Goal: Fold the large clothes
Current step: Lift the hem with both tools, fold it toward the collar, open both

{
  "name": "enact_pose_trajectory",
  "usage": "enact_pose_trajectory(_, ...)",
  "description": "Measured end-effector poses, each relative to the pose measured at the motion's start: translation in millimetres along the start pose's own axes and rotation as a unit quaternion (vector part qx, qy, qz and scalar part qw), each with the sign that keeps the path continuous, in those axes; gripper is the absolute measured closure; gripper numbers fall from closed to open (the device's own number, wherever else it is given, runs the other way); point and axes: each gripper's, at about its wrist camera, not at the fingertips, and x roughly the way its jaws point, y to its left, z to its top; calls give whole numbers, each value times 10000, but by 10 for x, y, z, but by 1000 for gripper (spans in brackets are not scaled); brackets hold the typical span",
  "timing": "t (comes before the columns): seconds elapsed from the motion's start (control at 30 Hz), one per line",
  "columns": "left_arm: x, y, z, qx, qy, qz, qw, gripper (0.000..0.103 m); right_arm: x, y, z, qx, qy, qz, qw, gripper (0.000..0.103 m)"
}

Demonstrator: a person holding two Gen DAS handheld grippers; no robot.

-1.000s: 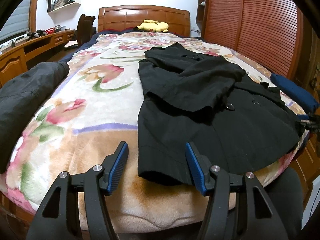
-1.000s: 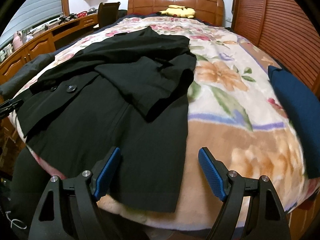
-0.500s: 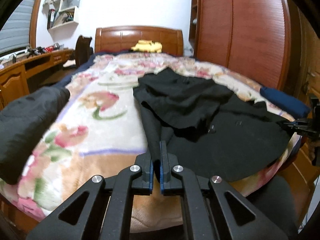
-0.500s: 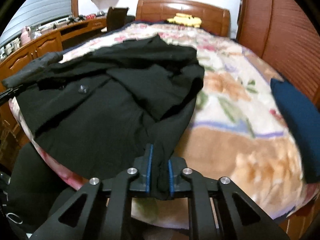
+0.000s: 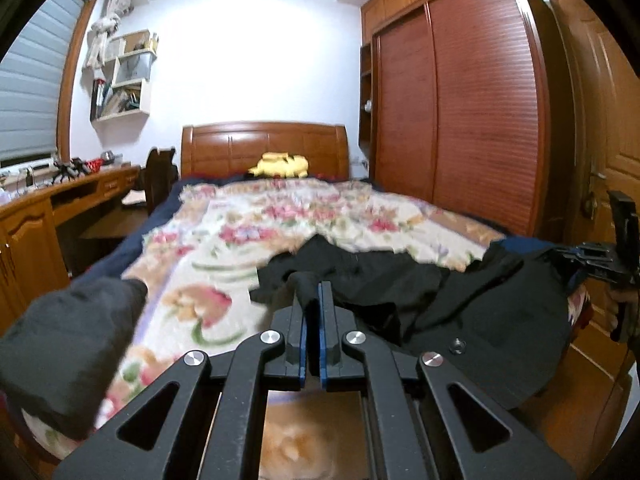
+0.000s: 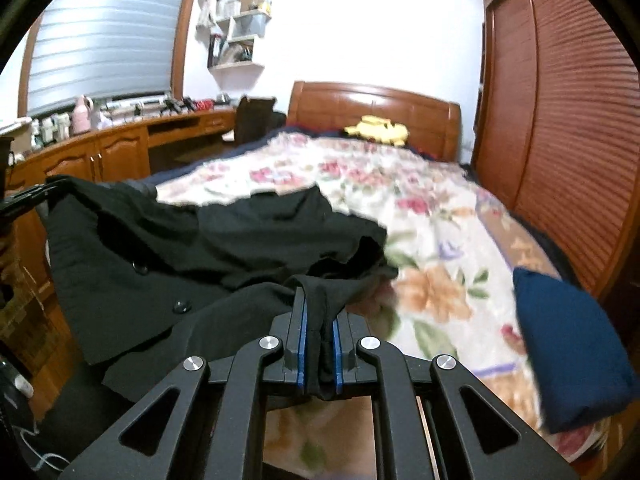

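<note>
A black buttoned coat [image 5: 460, 312] [image 6: 168, 248] lies across the near end of a bed with a floral blanket [image 5: 280, 224] [image 6: 420, 208]. My left gripper [image 5: 313, 300] is shut on the coat's bottom hem at one corner, and the cloth rises between its blue pads. At the other hem corner my right gripper [image 6: 319, 312] is shut on a thick fold of black cloth. Both corners are lifted off the bed, so the lower part of the coat bunches up toward the sleeves. The right gripper also shows at the right edge of the left wrist view [image 5: 616, 256].
A dark grey garment [image 5: 60, 344] lies on the bed's left side, a navy folded item [image 6: 568, 348] on its right. A yellow plush toy [image 5: 280, 165] rests by the wooden headboard [image 5: 264, 144]. A wooden desk [image 6: 120, 148] runs along the left wall, a wardrobe [image 5: 460, 100] along the right.
Both grippers closed on the coat's bottom hem corners and rose, lifting the hem off the bed. The views tilted upward, showing more of the wall and wardrobe.
</note>
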Motion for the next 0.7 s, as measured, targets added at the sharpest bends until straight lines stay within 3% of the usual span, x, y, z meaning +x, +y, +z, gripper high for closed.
enact_pose_trajectory(0.17, -245, 41, 287, 36, -285, 6, 9996, 99, -410, -47, 85, 42, -226, -20, 9997, 93)
enact_pose_trajectory(0.43, -514, 42, 416, 143, -536, 46, 9984, 99, -879, -144, 58, 55, -522, -57, 9986, 94)
enact_pose_trajectory(0.57, -333, 106, 489, 111, -460, 164, 9987, 99, -877, -119, 63, 52, -607, -108, 9981, 94)
enact_pose_trajectory(0.7, 307, 263, 521, -47, -64, 380, 9992, 99, -430, -156, 207, 36, -442, -214, 9988, 93)
